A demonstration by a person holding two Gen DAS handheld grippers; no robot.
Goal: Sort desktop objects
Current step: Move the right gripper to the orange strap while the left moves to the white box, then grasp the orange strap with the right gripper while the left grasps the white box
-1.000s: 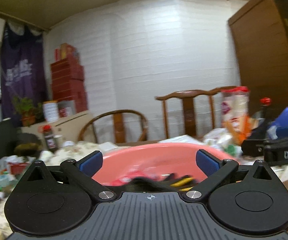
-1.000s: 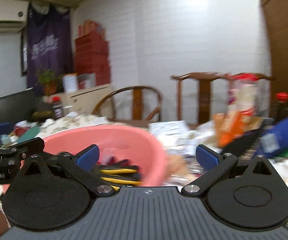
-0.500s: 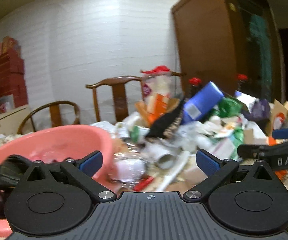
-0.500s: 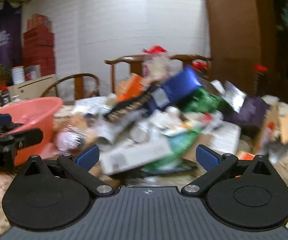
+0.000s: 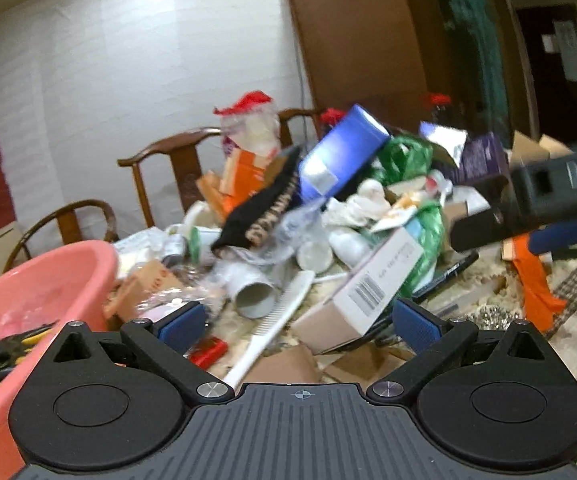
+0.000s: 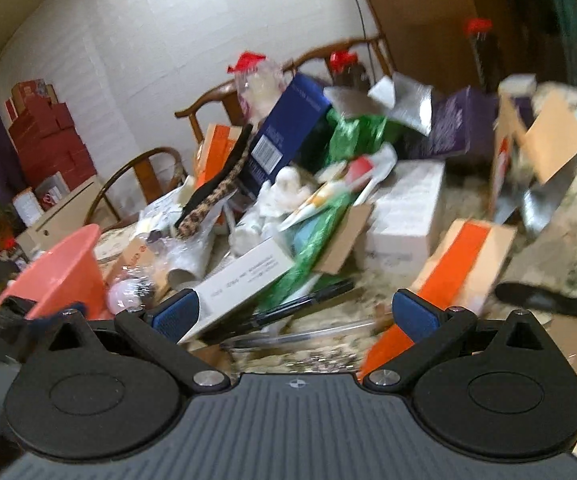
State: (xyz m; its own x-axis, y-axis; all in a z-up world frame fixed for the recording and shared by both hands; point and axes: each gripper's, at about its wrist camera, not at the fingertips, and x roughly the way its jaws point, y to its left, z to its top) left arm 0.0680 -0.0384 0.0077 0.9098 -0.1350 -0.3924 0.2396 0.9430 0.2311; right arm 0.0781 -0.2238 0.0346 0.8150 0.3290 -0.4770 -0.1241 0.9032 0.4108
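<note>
Pink basin (image 5: pixel 40 280) beside clutter; white comb (image 5: pixel 276 320) shows only in left view. Left gripper (image 5: pixel 298 322) and right gripper (image 6: pixel 294 312) both gape wide, empty.

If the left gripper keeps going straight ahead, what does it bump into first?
Probably the white comb, lying between the open left gripper fingers, then the grey tube and barcode box behind. Depth is blurry, so that's a guess.

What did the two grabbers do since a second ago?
Both swung right, away from the pink basin toward the pile of clutter. The left hand-held gripper now faces a white comb; the right hand-held gripper faces a white box. Both stayed open and empty; nothing was picked up.
</note>
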